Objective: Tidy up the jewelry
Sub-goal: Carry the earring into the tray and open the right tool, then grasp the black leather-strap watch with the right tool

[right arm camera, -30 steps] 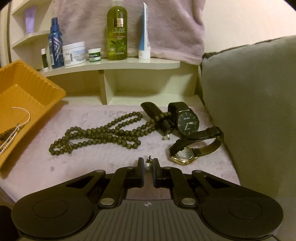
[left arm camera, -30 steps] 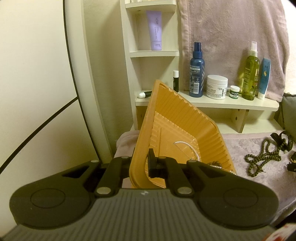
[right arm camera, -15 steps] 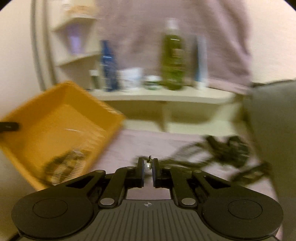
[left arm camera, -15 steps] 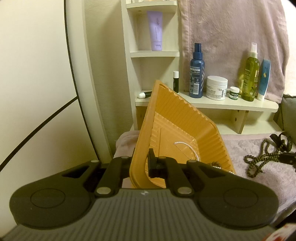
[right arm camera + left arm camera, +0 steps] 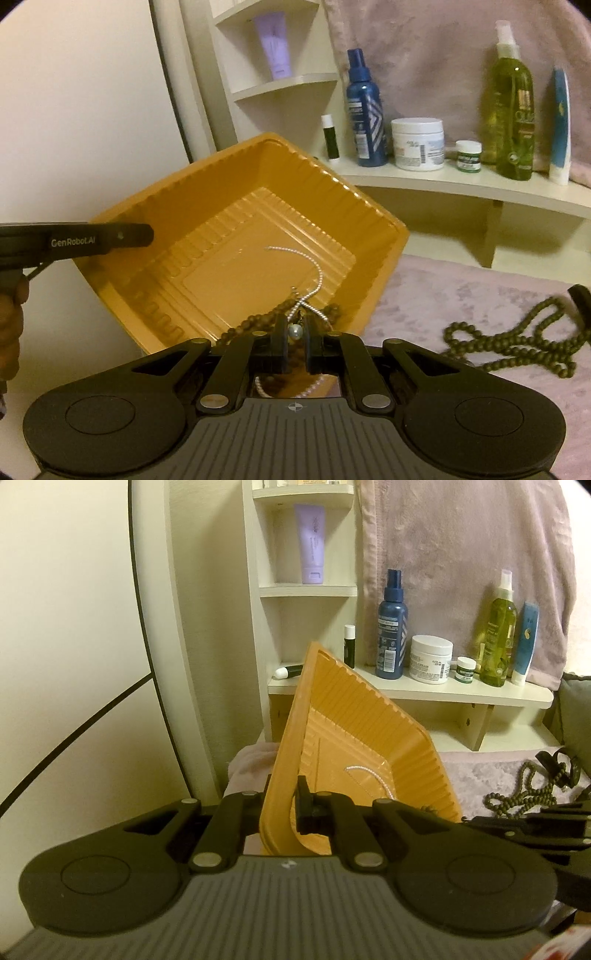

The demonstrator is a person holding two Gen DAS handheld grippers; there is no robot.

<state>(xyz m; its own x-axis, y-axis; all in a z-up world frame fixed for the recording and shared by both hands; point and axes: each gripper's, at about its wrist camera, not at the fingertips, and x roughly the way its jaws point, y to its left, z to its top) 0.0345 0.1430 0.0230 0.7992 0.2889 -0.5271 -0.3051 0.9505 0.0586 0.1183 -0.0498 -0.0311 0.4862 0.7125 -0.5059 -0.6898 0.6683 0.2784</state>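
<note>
My left gripper (image 5: 283, 805) is shut on the near wall of an orange plastic tray (image 5: 354, 731) and holds it tilted up on one side. The tray (image 5: 177, 206) holds a thin pearl chain (image 5: 314, 273) and dark beads (image 5: 258, 321). My right gripper (image 5: 295, 332) is shut on a small pearl earring (image 5: 294, 331) and hangs over the tray's near right corner. A dark green bead necklace (image 5: 517, 343) lies on the pink cloth at the right; it also shows in the left wrist view (image 5: 524, 794).
A white shelf (image 5: 461, 181) behind the tray carries a blue spray bottle (image 5: 364, 110), a white jar (image 5: 417, 144), a small green jar, an olive bottle (image 5: 513, 103) and a tube. A pink towel hangs behind. A grey cushion (image 5: 576, 709) bounds the right side.
My right gripper has swung left with the pearl earring, from above the watches and beads to over the tray. The left gripper and the tilted tray have stayed put.
</note>
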